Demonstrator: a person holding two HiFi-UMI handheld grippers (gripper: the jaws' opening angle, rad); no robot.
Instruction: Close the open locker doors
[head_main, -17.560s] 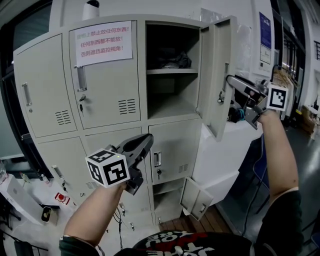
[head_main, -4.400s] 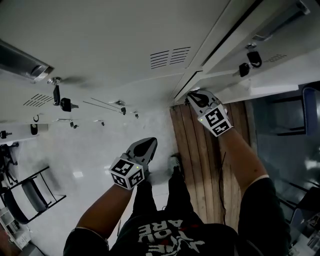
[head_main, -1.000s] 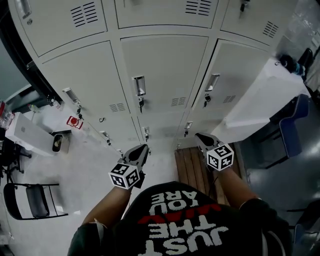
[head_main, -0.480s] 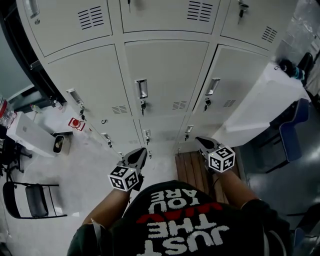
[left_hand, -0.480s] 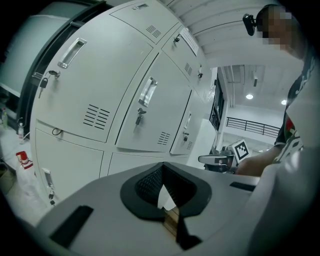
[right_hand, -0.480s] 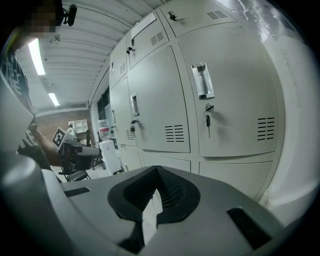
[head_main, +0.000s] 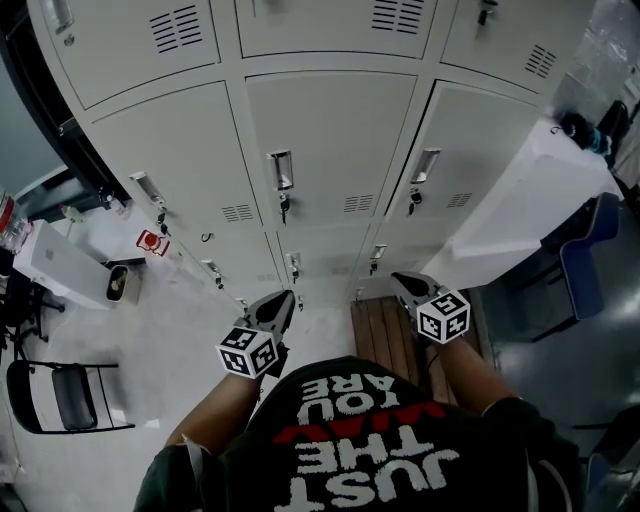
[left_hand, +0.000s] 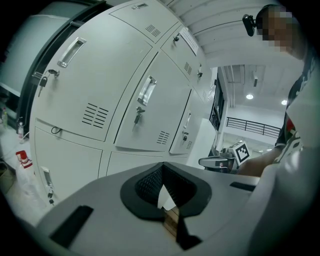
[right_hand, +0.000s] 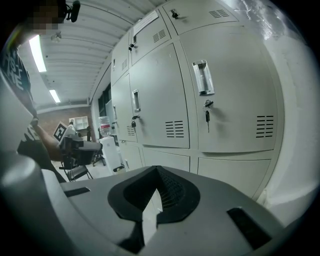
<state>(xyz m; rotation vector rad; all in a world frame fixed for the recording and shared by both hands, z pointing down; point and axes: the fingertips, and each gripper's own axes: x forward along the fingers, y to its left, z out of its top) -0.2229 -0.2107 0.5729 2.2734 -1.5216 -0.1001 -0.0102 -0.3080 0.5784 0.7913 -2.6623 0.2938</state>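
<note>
The left gripper (head_main: 284, 298) hangs low, its fingers clenched on nothing. Ahead, all the locker doors (head_main: 330, 140) in view are closed, hiding any contents, with keys (head_main: 284, 211) in the locks. The right gripper (head_main: 402, 281) has its fingers clenched too, empty.

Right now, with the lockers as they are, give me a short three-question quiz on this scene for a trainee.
1. True or false: every pale grey metal locker door in the head view is shut.
2. Pick one. The right gripper: A grips a key; B is shut and empty; C stands wide open.
3. Name it: which gripper is nearer the brown wooden slatted floor panel?
Key: 1 true; 2 B; 3 right.
</note>
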